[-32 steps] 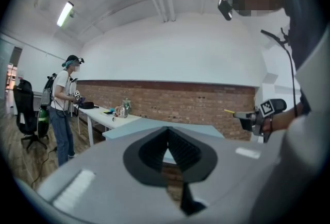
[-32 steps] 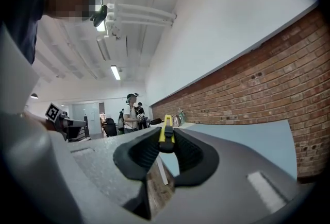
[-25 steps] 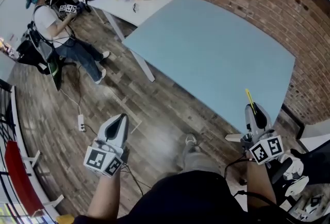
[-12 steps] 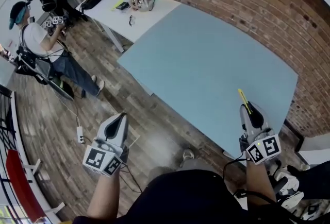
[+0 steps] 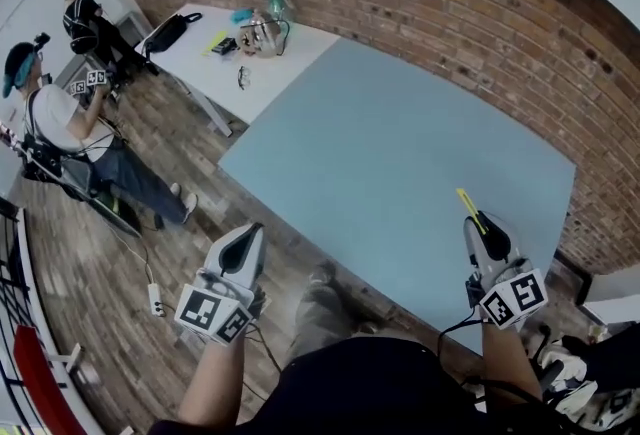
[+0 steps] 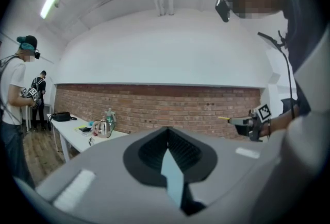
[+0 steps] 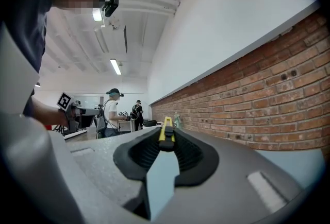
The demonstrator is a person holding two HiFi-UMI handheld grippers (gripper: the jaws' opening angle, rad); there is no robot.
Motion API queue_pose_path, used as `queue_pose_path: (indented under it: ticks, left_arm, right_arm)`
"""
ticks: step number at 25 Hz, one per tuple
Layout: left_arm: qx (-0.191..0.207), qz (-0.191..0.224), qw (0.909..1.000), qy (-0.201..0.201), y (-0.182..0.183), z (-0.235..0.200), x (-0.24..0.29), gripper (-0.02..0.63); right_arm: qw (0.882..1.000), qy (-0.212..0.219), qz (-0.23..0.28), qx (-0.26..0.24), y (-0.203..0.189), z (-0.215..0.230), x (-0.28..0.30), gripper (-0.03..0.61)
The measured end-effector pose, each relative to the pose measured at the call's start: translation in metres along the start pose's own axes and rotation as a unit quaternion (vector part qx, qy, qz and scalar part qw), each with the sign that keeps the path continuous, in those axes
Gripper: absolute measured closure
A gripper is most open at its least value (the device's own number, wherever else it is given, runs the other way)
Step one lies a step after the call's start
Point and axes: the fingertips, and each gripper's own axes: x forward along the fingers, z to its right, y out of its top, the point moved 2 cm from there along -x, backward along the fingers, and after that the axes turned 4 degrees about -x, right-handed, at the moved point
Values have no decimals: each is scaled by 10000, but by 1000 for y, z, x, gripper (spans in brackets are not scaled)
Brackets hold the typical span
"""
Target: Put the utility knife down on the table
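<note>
Since the earlier frames we have carried both tools forward. The left tool (image 5: pixel 252 233), which was well short of the table (image 5: pixel 400 143), now has its tip just at the near edge. The right tool (image 5: pixel 478 229) now reaches in over the blue top.

The right tool's jaws are clamped on the utility knife (image 5: pixel 467 206) (yellow, with a dark slider). The knife's long axis runs in line with the tool. It points away from us towards the brick wall (image 5: pixel 450 3), angled a little left in the head view. It is in the air above the table, not lying on it.

The left tool's jaws look closed on nothing, though the left gripper view is soft at the tips.
</note>
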Motion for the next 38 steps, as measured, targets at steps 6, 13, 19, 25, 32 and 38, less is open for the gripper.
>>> queue_pose_path:
  ticks: [6,13,19,25,32,38]
  left_arm:
    - [75,-117,9986,-520,4,-28,60,609]
    - [179,-127,9921,-1234,12,-35,127,609]
    - [225,-249,9817,-1877,15,-42,174,609]
    - [219,-498,9637,-2612,20,-58,221,609]
    - [142,-660,9320,-3561,14,-51,265,609]
    - [-124,-793,9151,-3953,6,-65,296,610]
  right_arm:
    - [9982,-595,-71,-17,0,17,1,503]
    - [9910,-1306,-289,41,-13,31,-9,503]
    - [9806,-1939,-235,150,-11,35,-4,503]
    - [9629,-2678,-190,262,2,25,9,503]
    - [9365,-3463,-249,485,5,11,5,503]
    - [9145,-3993,-348,551,8,-11,3,503]
